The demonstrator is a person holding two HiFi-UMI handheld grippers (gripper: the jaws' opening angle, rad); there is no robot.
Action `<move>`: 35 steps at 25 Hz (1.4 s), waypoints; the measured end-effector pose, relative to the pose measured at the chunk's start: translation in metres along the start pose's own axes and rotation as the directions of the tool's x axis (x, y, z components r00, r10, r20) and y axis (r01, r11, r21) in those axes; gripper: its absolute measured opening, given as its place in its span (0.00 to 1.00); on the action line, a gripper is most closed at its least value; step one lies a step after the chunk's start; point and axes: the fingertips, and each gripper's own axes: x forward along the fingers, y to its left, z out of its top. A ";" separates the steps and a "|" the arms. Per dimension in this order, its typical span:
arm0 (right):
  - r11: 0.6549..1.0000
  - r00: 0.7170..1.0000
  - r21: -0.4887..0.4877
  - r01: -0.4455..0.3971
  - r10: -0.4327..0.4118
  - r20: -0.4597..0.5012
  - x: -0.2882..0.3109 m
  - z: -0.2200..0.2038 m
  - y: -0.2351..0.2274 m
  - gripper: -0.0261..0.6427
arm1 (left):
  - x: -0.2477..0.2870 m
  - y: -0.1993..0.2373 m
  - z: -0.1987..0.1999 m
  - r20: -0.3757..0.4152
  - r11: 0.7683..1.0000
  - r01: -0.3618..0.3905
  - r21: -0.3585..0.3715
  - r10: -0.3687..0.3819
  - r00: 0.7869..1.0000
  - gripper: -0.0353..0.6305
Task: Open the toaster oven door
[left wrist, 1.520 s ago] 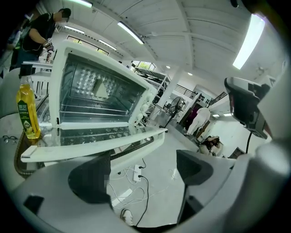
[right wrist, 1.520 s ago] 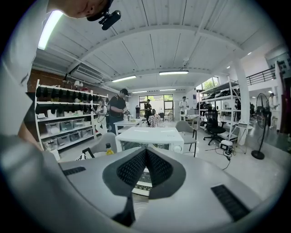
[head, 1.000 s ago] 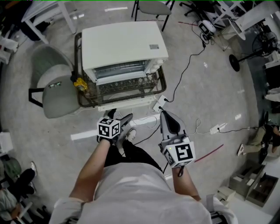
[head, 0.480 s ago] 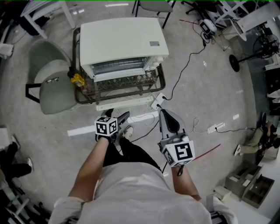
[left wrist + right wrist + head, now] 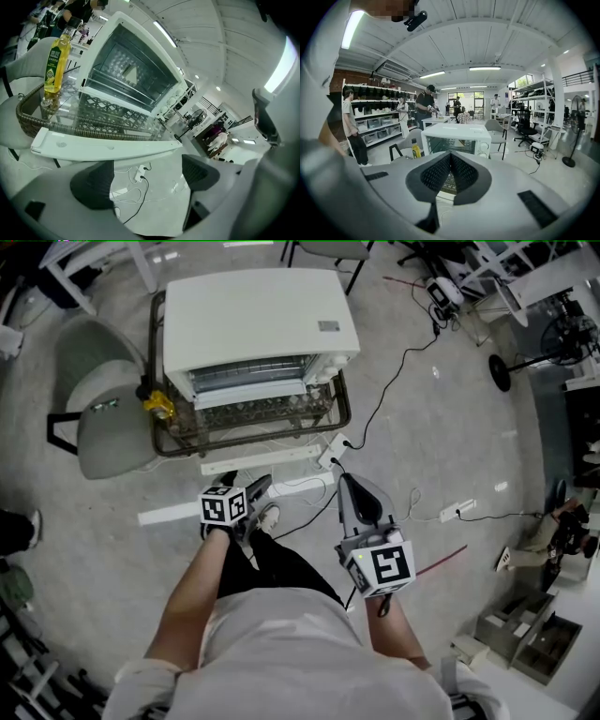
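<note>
White metal toaster oven [image 5: 258, 329] standing open on a wicker-rimmed glass table [image 5: 343, 411] at twelve o'clock, black cables [image 5: 403, 357] trailing over grey concrete floor [image 5: 450, 446] — left gripper [image 5: 257, 487] gaping empty, right gripper [image 5: 351, 482] holding its jaws pressed together, empty.

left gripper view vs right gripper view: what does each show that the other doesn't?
Left gripper view only: the inside of the toaster oven, its door folded down flat, and a power strip on the floor, seen between the left tongs, which stand apart and empty.
Right gripper view only: the oven's top, wall shelves with bins, and the right tongs shut on nothing.
Both: the oven and the yellow bottle beside it.
</note>
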 end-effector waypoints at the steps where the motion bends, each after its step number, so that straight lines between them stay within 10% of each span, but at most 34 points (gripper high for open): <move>1: 1.000 1.000 0.000 0.000 0.000 -0.002 0.000 -0.001 -0.001 0.07 | 0.002 0.003 -0.002 -0.006 1.000 -0.002 -0.012 0.002 1.000 0.72; 35: 0.998 0.995 -0.016 0.060 -0.061 -0.074 -0.028 -0.030 -0.028 0.07 | 0.042 0.049 -0.030 0.043 0.979 -0.035 -0.200 0.044 0.998 0.72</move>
